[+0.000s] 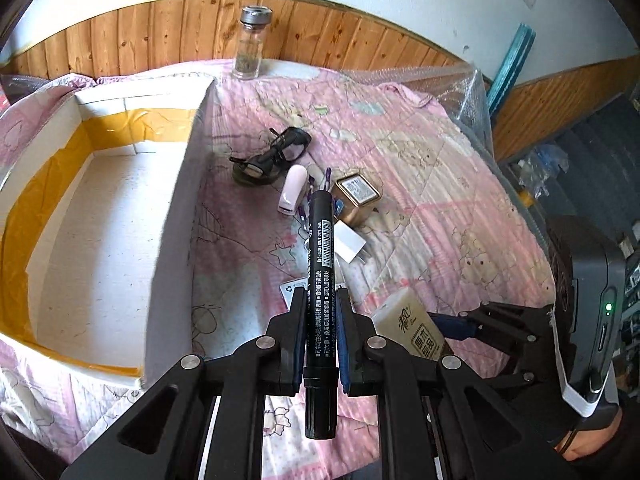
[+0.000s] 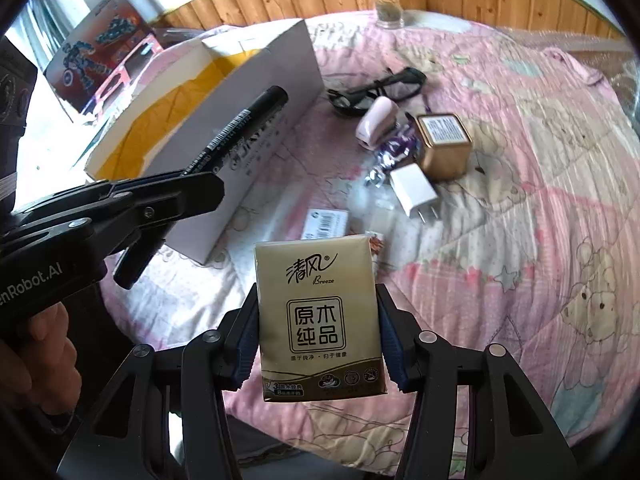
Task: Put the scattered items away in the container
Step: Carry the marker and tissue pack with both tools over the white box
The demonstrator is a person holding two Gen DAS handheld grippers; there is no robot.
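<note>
Your left hand-held gripper (image 1: 320, 300) is clamping the marker (image 1: 319, 280), nearest the box (image 1: 176, 200) lying leftward; your right hand-held gripper (image 2: 318, 320) is gripping the tissue pack (image 2: 320, 320).

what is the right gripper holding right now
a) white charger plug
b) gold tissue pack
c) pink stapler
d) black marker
b) In the right wrist view the right gripper is shut on the gold tissue pack, pads pressed to both its sides; the black marker is clamped in the left gripper, and the white charger plug lies on the pink quilt.
</note>
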